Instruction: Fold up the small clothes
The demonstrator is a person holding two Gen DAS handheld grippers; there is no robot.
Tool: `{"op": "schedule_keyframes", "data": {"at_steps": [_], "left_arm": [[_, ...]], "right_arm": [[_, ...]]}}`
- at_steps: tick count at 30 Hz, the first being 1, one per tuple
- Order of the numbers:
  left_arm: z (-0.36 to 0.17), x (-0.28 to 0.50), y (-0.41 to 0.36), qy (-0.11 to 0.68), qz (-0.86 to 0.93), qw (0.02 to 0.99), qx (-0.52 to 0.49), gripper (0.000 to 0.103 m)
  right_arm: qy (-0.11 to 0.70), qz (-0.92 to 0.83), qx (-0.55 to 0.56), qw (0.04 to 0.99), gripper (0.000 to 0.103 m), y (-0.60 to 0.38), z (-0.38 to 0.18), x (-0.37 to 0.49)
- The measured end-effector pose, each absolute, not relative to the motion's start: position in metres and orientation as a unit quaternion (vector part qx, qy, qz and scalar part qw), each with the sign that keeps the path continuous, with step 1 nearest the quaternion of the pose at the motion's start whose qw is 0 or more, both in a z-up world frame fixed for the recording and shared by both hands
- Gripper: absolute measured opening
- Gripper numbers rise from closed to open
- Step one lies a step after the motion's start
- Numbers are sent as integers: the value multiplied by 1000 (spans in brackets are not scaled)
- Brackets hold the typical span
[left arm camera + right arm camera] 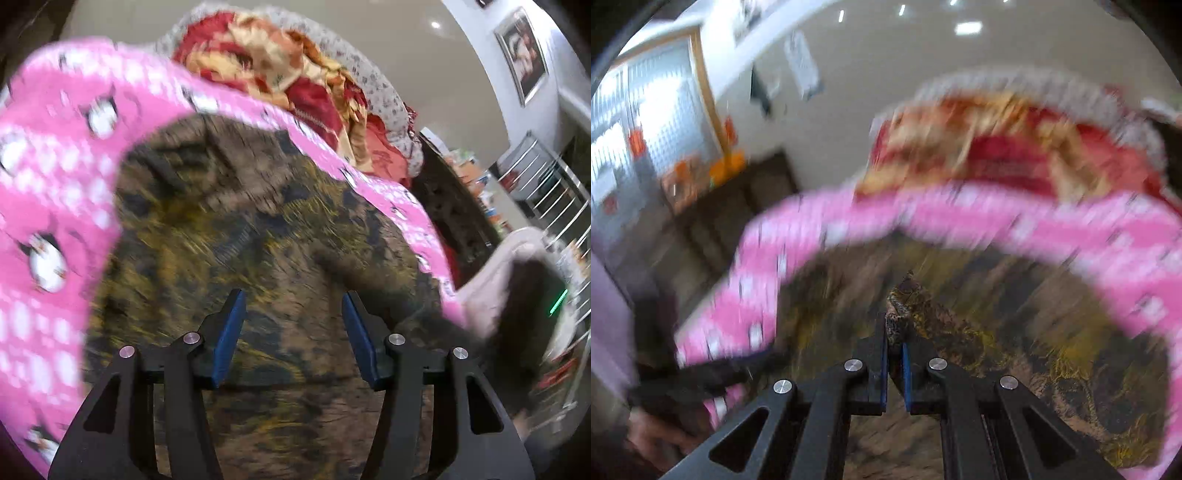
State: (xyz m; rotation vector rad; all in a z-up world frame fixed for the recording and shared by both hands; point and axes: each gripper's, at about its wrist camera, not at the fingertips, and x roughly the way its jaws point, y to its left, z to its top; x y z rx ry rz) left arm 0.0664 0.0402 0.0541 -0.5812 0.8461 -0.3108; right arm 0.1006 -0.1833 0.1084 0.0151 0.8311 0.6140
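Observation:
A brown, yellow and black patterned garment lies on a pink blanket with penguins. My left gripper is open and empty just above the garment. My right gripper is shut on a bunched corner of the same garment, which spreads to the right in that view. The pink blanket curves around it. Both views are motion-blurred.
A red and gold floral quilt with a grey dotted edge is piled behind the pink blanket; it also shows in the right wrist view. A dark cabinet stands at the left. Metal shelves stand at the right.

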Motion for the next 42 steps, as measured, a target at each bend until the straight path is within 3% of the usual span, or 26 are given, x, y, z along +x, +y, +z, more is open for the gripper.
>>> {"op": "schedule_keyframes", "data": {"at_steps": [4,6,8,9,17,20,23,24,27,34,42], "left_arm": [[34,82,16,444,-169,833,-283,54],[24,87,-2,463,-188,820,-280,54],[15,92,-19,478,-210,809,-270,54],[14,93,-27,475,-211,816,-254,56],[15,105,-35,467,-256,804,-264,56],[24,101,-37,452,-246,823,-243,42],[24,106,-32,445,-210,834,-250,41],[23,109,-33,444,-202,836,-250,37],[20,118,-36,446,-187,838,-253,3],[52,91,-38,408,-198,859,-237,2],[89,70,47,370,-140,894,-211,2]], "right_arm": [[437,277,-19,856,7,-171,59,90],[433,283,-3,856,15,-179,53,82],[428,289,0,856,55,-188,58,73],[423,287,-9,860,59,-192,60,68],[424,239,-128,864,62,-234,50,3],[418,215,-97,877,72,-249,55,2],[427,210,-105,873,74,-246,50,7],[428,210,-105,873,74,-246,50,9],[434,216,-91,870,76,-251,49,15],[436,216,-88,869,76,-251,49,21],[436,216,-90,869,78,-251,48,21]]}}
